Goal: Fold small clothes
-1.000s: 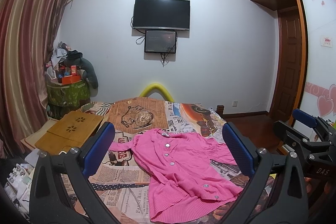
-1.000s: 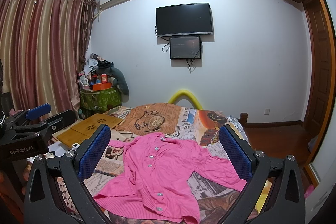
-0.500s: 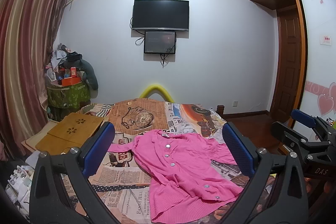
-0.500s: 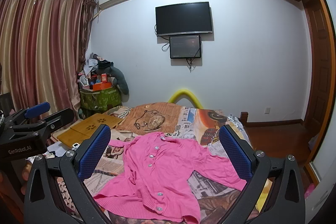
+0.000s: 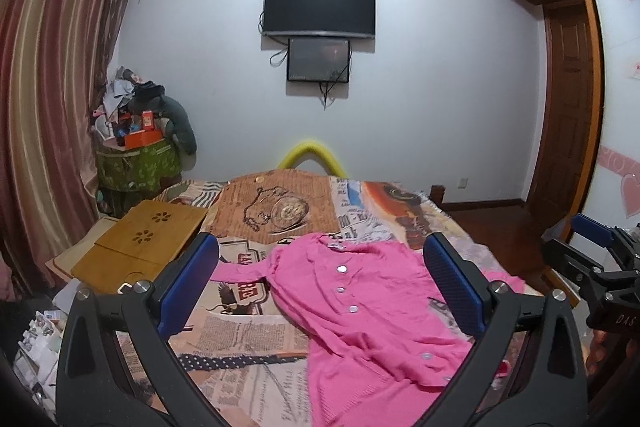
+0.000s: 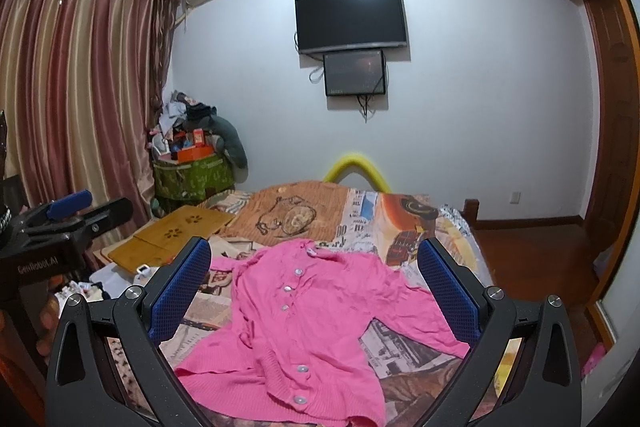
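A pink buttoned cardigan (image 5: 360,307) lies spread out, front up, on the bed's printed cover (image 5: 248,347), with one sleeve stretched to the left. In the right wrist view the cardigan (image 6: 304,315) has its hem nearest me and a sleeve trailing right. My left gripper (image 5: 320,255) hovers open above the near side of the bed, touching nothing. My right gripper (image 6: 314,255) is open too, above the hem, and holds nothing. Each gripper shows at the edge of the other's view: the right gripper (image 5: 592,259) and the left gripper (image 6: 68,215).
A wooden lap desk (image 5: 148,239) rests at the bed's left edge, with clutter on the floor beside it. A green-covered stand (image 5: 136,163) piled with things sits by the curtain (image 5: 52,107). A yellow tube (image 5: 312,155) arches at the far end. A wooden door (image 5: 568,107) is on the right.
Both views have drifted only slightly. The cardigan lies as it did, and both grippers stay open.
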